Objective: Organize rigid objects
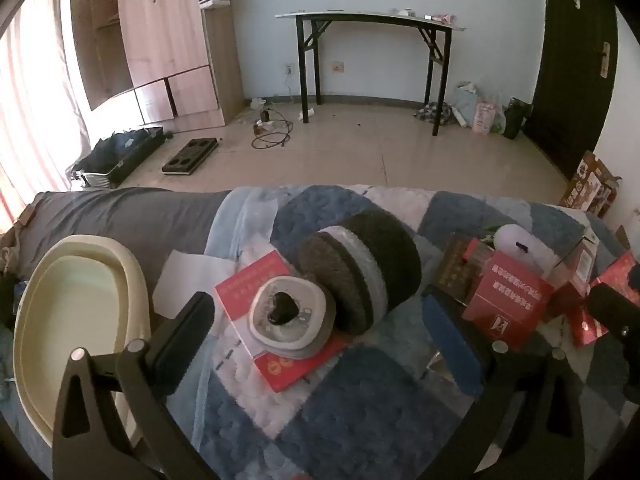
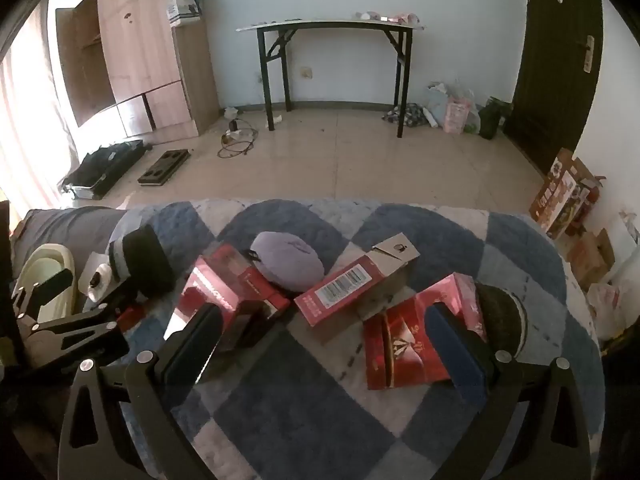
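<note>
The cream tub (image 1: 60, 320) (left on the bed (image 1: 360, 420)) holds nothing. Red boxes (image 2: 240, 300) lie on the blanket. Both grippers, left (image 1: 316, 340) and right (image 2: 320, 344), have fingers spread, grasping nothing.

Blanket (image 2: 304, 412): blue, grey-blue and white checks, dashed dark stitch marks on the pale squares. Basin (image 1: 80, 320): cream, paler inside. Flat booklet (image 1: 256, 284): red with white panel. Round device (image 1: 284, 312) on it: white-grey rim, black centre. Fabric roll (image 1: 360, 268): dark grey ends, light grey-blue middle band. Pouch (image 2: 286, 260): lilac, black zip pull. Long box (image 2: 352, 284): red, white barcode panel, grey flap. Glossy box (image 2: 412, 340): red, pale emblem. Left box (image 2: 224, 292): red with white lettering, black lower part. Left gripper (image 1: 324, 328) and right gripper (image 2: 320, 340): black, one pad blue. Floor (image 2: 340, 160): beige tiles. Door (image 2: 560, 60): dark brown. Wardrobe (image 1: 160, 40): light wood grain.
</note>
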{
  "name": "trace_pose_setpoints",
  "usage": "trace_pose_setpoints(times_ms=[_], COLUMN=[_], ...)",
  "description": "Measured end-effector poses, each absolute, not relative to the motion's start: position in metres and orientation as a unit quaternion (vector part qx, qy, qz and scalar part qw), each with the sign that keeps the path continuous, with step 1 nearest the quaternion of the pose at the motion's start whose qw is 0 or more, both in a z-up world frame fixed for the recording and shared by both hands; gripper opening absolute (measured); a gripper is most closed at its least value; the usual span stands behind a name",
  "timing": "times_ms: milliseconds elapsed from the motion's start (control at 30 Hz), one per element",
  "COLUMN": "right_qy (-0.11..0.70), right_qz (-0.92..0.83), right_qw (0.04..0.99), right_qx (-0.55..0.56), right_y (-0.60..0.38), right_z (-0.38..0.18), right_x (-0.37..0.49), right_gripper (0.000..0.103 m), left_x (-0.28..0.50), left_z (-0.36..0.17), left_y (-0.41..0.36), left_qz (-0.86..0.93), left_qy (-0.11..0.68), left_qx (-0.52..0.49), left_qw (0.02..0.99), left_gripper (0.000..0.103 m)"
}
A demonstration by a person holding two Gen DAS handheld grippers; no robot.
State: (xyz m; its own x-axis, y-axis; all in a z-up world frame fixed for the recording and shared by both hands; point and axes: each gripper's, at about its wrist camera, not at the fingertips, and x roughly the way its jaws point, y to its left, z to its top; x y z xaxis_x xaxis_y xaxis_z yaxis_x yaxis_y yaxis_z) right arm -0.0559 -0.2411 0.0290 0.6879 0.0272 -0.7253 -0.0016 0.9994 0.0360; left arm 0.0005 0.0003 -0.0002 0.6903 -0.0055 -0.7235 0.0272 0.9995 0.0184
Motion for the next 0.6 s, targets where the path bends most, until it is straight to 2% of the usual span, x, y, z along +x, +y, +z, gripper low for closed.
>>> trace_pose_setpoints(times_ms=[600], right_qy=[0.393], right_qz=[0.011], right_qw=[0.919], right_qx=[0.004], right_y=[-0.237], right_z=[0.027], right_x=[-0.057], right_gripper=[0.103], left_x=[0.004], left_z=[-0.004], left_y=[0.009], left_qz=[0.000], left_qy=[0.394], left_qx=[0.010], left_qw=[0.919], left_gripper=[0.103])
